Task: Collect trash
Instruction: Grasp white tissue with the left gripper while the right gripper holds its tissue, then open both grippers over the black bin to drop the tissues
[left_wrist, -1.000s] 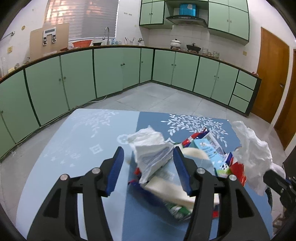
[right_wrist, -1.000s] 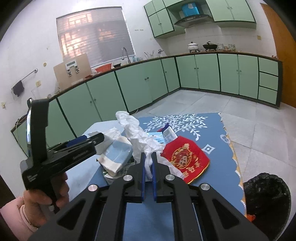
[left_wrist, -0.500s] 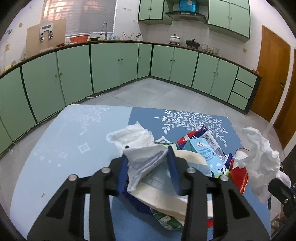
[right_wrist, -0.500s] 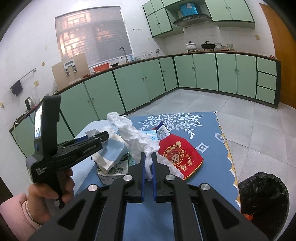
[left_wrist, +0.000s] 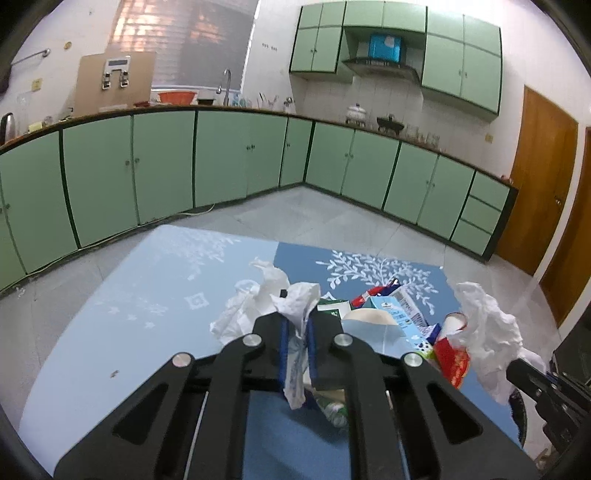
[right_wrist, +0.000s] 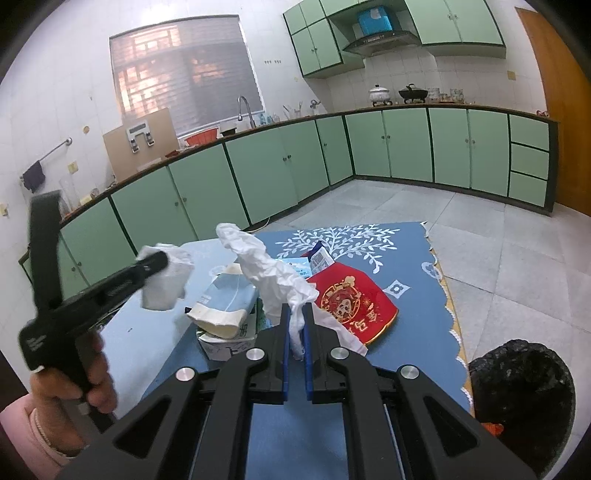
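My left gripper (left_wrist: 295, 325) is shut on a crumpled white tissue (left_wrist: 295, 306) and holds it above the blue table (left_wrist: 147, 306); it also shows in the right wrist view (right_wrist: 162, 284). My right gripper (right_wrist: 295, 325) is shut on a long crumpled white tissue (right_wrist: 266, 266), seen at the right in the left wrist view (left_wrist: 487, 332). A trash pile lies on the table: a blue and cream tissue box (right_wrist: 229, 299), a milk carton (left_wrist: 399, 314) and a red pouch (right_wrist: 351, 306).
A bin with a black bag (right_wrist: 524, 391) stands on the floor off the table's right edge. Green cabinets (left_wrist: 240, 158) line the far walls. A wooden door (left_wrist: 535, 192) is at the right. Grey floor tiles surround the table.
My left gripper has closed on the white tissue and lifted it off the pile. My right gripper keeps its tissue and has stayed almost still.
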